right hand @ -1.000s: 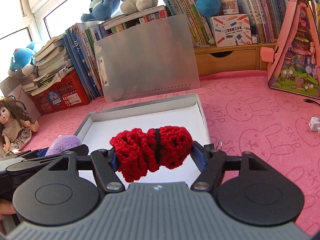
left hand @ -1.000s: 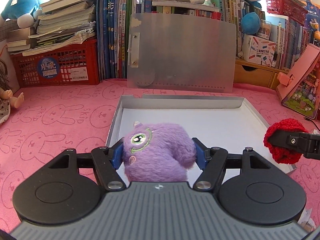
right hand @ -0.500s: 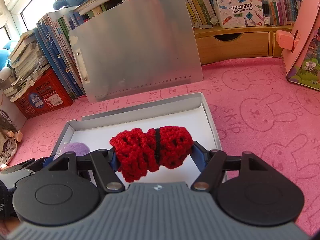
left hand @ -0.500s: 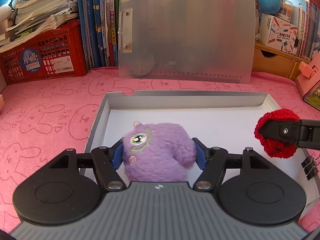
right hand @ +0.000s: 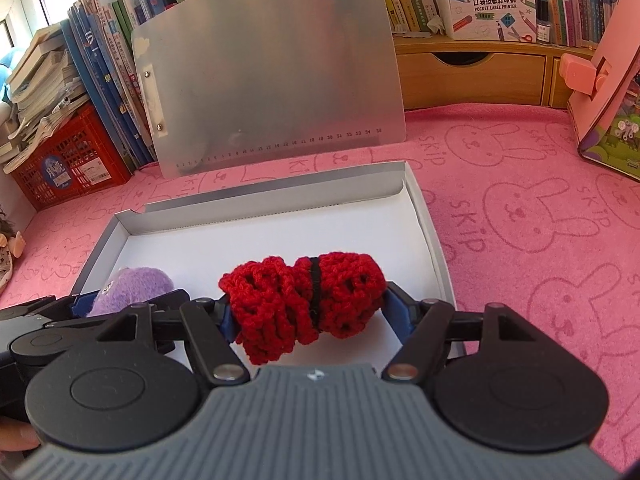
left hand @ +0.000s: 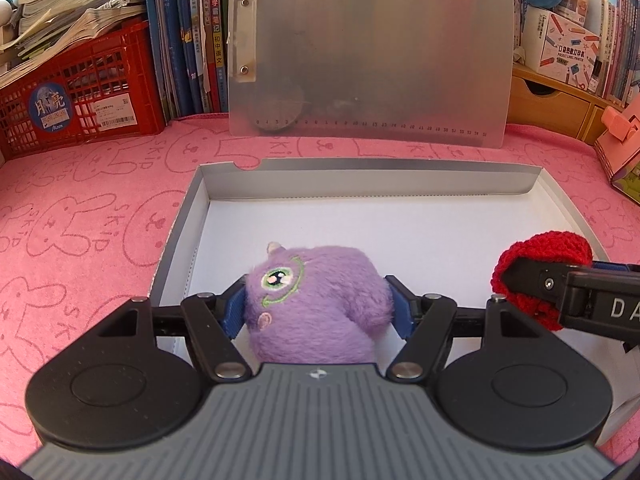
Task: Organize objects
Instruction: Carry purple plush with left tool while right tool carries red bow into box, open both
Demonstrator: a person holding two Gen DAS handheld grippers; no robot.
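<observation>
Left gripper: clamped on the purple plush toy, blue pads pressed into its sides.
Plush toy: face with one green eye turned up and left of the jaws; horn pointing away from the tool; held over the box's near left part.
Right gripper: clamped on the red crochet bundle.
Bundle: long axis runs pad to pad, a black band around its middle.
Beyond both: open white box on the pink mat.
Farther out: grey clipboard leaning on the books.
</observation>
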